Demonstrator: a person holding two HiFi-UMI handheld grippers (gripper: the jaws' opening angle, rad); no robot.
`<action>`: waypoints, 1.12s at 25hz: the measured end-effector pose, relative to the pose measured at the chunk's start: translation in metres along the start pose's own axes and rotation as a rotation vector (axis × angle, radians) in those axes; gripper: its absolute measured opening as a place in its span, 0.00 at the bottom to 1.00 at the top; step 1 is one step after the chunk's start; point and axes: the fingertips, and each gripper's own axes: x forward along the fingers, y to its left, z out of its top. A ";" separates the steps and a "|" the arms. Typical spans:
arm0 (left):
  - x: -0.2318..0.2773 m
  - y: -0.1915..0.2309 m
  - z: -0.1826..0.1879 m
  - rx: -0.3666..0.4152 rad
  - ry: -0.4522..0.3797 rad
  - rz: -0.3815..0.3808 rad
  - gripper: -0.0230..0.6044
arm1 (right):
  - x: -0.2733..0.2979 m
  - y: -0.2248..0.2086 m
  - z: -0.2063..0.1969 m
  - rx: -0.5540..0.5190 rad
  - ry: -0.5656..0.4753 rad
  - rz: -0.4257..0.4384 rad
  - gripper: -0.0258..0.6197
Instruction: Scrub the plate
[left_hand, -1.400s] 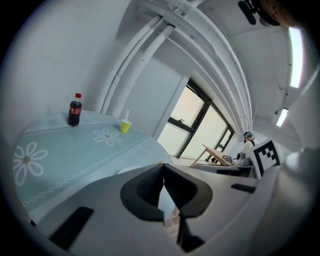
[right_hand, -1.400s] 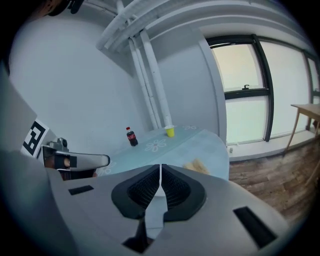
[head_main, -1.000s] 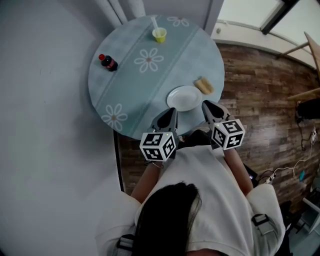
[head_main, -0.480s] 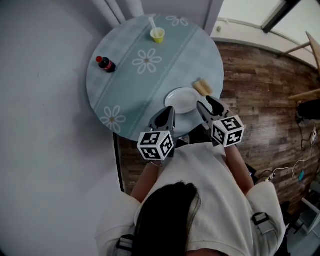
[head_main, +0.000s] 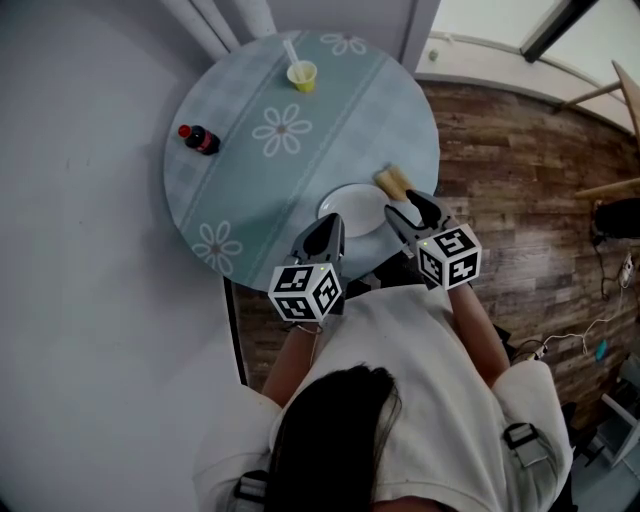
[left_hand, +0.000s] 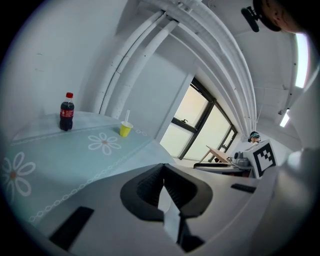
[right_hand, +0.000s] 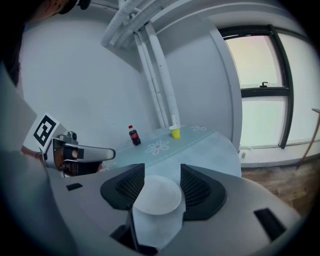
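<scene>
Right gripper (right_hand: 162, 188) first: its jaws stand apart, having just been opening, and the white plate (right_hand: 156, 196) shows in the gap between them with neither pad pressing on it. The left gripper (left_hand: 163, 184) has its jaws together and holds nothing, hovering near the plate's left rim. The plate sits at the near edge of the round table (head_main: 250, 190), with a tan sponge (head_main: 391, 182) just beside it. The cola bottle (head_main: 198, 138) and yellow cup (head_main: 301, 74) stand well apart, farther back.
</scene>
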 end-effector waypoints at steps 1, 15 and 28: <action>0.002 0.001 0.002 -0.002 -0.001 0.005 0.05 | 0.002 -0.004 0.000 0.008 0.006 -0.002 0.36; 0.026 0.017 0.003 -0.013 0.035 0.084 0.05 | 0.027 -0.053 -0.026 -0.071 0.186 -0.062 0.37; 0.039 0.040 0.002 -0.059 0.054 0.160 0.05 | 0.057 -0.070 -0.057 -0.156 0.356 -0.044 0.41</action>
